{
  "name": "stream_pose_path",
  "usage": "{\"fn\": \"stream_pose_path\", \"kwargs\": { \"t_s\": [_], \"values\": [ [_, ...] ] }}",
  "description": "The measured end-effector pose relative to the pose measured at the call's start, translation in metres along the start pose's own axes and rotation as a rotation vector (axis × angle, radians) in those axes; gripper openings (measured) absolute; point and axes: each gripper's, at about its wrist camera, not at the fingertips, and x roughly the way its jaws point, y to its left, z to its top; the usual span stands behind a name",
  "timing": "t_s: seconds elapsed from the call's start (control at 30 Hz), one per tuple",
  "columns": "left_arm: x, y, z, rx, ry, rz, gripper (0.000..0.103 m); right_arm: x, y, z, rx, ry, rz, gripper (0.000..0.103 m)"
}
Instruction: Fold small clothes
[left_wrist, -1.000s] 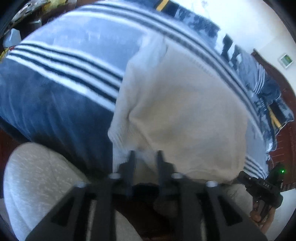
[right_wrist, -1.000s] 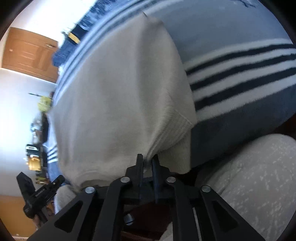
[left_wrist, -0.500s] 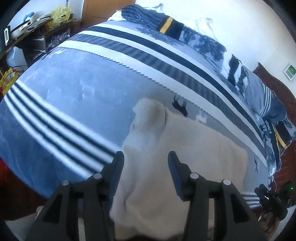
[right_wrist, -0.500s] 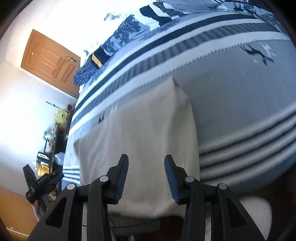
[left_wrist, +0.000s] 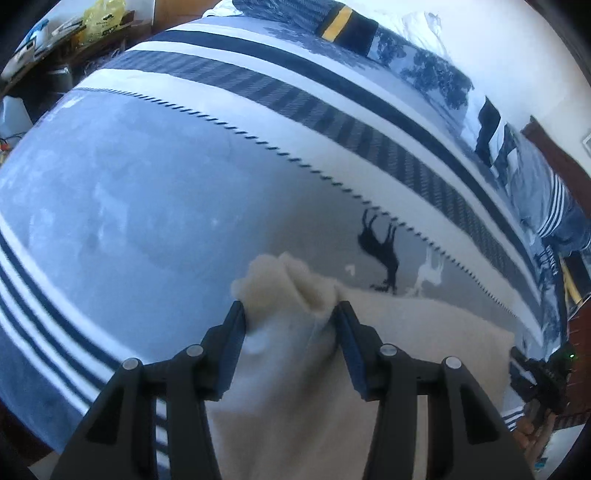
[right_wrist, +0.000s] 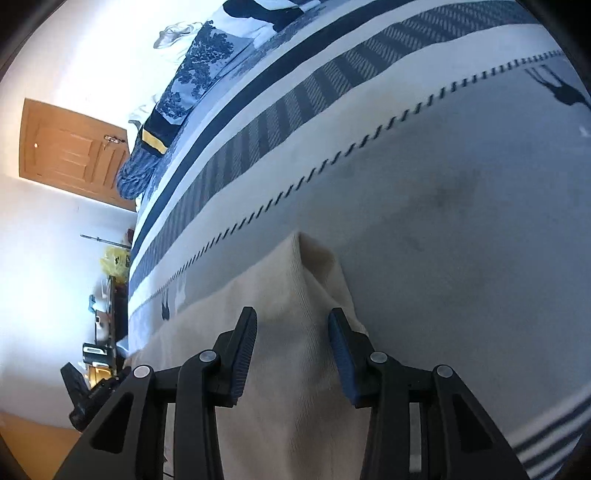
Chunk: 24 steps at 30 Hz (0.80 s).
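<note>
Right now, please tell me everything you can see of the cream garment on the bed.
The cream garment looks like soft ribbed knit. It lies spread on the blue striped bedspread, mostly flat. One far corner is bunched, the other peaked. The open left gripper and right gripper each straddle a corner; whether their pads touch is unclear.

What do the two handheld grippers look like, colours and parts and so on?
Both the left gripper and the right gripper are matte black plastic, each with two angular linkage arms joined by round silver pins. Their jaws carry flat blue ribbed pads on the inner faces. No cables or sleeves show.
</note>
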Motion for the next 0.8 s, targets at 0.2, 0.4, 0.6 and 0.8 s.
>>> {"fn": "stream_pose_path", "kwargs": {
  "t_s": [0.2,0.4,0.6,0.8],
  "values": [
    [0.013,0.011,0.011,-0.062,0.016,0.006,0.011,0.02,0.009,0.01,-0.046,0.052,-0.034,0.019],
    [-0.015,0.053,0.018,-0.209,-0.035,-0.173,0.01,-0.011,0.004,0.012,-0.013,-0.033,-0.04,0.003],
    [0.025,0.064,0.007,-0.225,0.001,-0.101,0.012,0.022,-0.001,0.011,-0.089,0.007,-0.168,0.001],
    [-0.019,0.044,-0.019,-0.119,-0.066,-0.051,0.042,-0.023,0.034,-0.024,-0.13,-0.069,-0.16,0.009]
  ]
}}
